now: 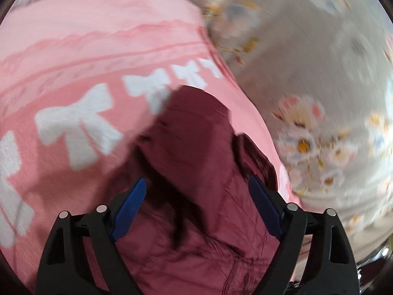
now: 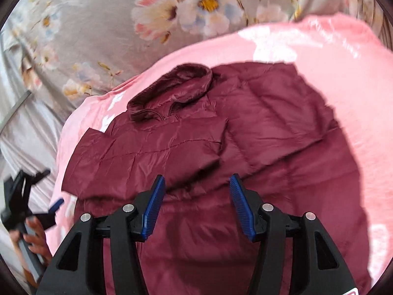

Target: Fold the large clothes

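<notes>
A flowery grey sheet fills the top, with a pink blanket on it. The dark red jacket lies in the middle. The left gripper and right gripper are both wide apart, gripping nothing

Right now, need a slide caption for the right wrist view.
Open right gripper over maroon quilted jacket on pink fleece blanket.

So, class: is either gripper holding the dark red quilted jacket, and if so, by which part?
Neither. The left gripper and right gripper both stand open above the dark red quilted jacket, which lies loose on the pink blanket.
</notes>
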Demonstrator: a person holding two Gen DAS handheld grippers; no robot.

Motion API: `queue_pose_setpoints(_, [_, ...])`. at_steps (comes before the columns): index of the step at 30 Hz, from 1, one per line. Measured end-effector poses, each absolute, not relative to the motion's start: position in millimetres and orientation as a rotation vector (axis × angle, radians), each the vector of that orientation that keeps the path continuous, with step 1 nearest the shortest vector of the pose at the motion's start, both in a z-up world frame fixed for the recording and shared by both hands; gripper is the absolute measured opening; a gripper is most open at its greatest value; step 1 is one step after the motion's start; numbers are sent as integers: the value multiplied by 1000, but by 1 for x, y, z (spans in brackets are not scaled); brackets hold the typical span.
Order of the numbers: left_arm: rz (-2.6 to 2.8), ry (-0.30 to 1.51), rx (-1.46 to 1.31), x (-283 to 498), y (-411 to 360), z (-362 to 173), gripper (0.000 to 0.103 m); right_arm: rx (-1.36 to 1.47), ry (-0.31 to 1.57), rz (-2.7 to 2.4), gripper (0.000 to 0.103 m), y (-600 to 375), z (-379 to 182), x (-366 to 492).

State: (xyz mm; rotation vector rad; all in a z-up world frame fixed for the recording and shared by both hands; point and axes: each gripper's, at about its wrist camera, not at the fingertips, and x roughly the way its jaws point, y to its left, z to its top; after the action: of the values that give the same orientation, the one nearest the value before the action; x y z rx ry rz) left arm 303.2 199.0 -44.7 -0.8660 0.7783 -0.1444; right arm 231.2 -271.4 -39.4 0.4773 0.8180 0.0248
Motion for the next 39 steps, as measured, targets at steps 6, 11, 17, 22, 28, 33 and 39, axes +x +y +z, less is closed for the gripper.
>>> queue_pose_setpoints(6, [-153, 790, -969, 313, 220, -65, 80, 516, 873, 38, 38, -261, -60, 263])
queue_pose_setpoints(11, [-178, 801, -962, 317, 215, -64, 75, 372, 739, -16, 0, -263, -19, 266])
queue_pose_setpoints(17, [-200, 827, -898, 328, 191, -61, 75, 321, 675, -119, 1, -299, 6, 262])
queue_pose_setpoints(22, [-141, 883, -800, 347, 165, -72, 65, 301, 712, -117, 0, -302, -11, 268])
queue_pose_setpoints(28, [26, 926, -592, 361, 155, -84, 9, 280, 739, -113, 0, -303, -29, 266])
queue_pose_setpoints(33, [72, 874, -536, 349, 160, -81, 3, 241, 790, -116, 1, -294, -55, 267])
queue_pose_setpoints(39, [87, 882, -485, 349, 158, -97, 2, 237, 832, -118, 1, -294, -69, 269])
